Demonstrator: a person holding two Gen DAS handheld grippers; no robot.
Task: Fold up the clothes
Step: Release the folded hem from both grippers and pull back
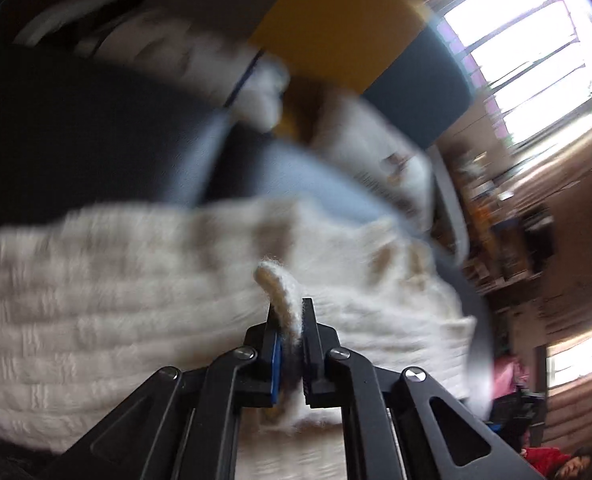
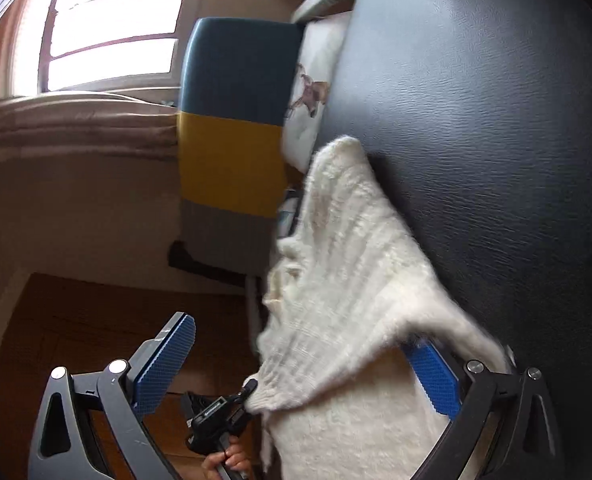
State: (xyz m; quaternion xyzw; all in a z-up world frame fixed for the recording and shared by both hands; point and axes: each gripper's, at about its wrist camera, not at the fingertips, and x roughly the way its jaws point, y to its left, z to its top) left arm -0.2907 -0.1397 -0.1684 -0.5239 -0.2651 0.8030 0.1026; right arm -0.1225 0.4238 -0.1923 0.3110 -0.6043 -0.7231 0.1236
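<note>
Striped cushion [image 2: 232, 140] ahead-left of wide-open right gripper [image 2: 296, 364]; left gripper [image 1: 292, 320] pinches white sweater [image 2: 347, 280] on black worktop [image 2: 495, 120].

Cream ribbed knit sweater [image 2: 347, 272]: draped over the black surface [image 2: 495, 120], one edge apparently lifted, lower part hanging.

Left wrist view mostly motion-blurred: I can't read sweater [image 1: 136, 300] knit or shelves [image 1: 507, 236] at right. In right wrist view, sweater hides right gripper [image 2: 307, 364] far pad tip; hand [image 2: 226, 462] cut off at bottom edge.
</note>
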